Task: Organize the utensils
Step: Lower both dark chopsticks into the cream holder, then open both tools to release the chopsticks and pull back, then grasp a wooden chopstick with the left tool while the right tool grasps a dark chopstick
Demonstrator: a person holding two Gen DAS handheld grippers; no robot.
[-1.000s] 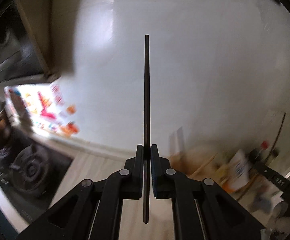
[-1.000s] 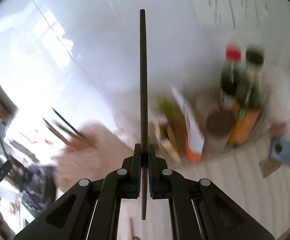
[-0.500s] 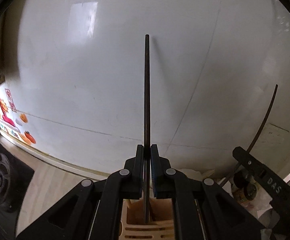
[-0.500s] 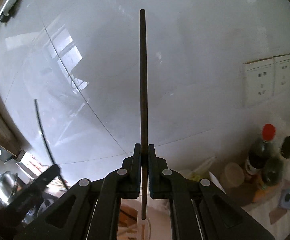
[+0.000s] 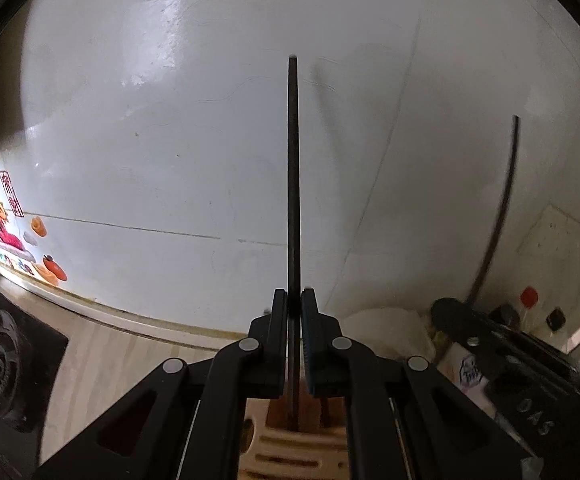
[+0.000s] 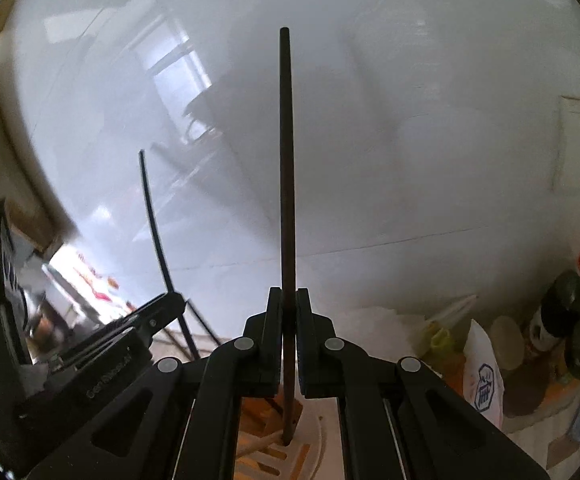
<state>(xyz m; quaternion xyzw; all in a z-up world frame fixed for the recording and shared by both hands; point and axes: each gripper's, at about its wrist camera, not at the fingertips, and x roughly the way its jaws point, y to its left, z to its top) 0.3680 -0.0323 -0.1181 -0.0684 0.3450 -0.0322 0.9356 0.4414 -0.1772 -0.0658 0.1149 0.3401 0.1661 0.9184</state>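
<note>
A: Biggest thing first, where does the holder (image 5: 290, 446) sit?

B: On the tabletop (image 5: 101, 364) by the white wall (image 5: 149, 140), right under both grippers. It is a pale slotted box, and it looks rigid enough to take a stick dropped in.

A: And the chopsticks?

B: The left gripper (image 5: 294, 340) has its jaws pinched narrow on one chopstick (image 5: 294, 184), held upright with its lower tip down at the holder's opening. The right gripper (image 6: 288, 340) clamps a second chopstick (image 6: 285, 168) the same way, its tip at a slot of the holder (image 6: 290, 456).

A: How will they handle?

B: I judge them light, thin, stiff and rather smooth, so they could pivot or slide in the jaws. Both are gripped low on the shaft, leaving a long part above; a hold nearer the middle would swing less, I think.

A: Any writing?

B: Red characters on the wall sticker (image 5: 9, 216), too small to read. A blue hexagon logo on a white packet (image 6: 484, 384), unreadable. Raised lettering on the gripper bodies that I cannot make out for sure.
</note>
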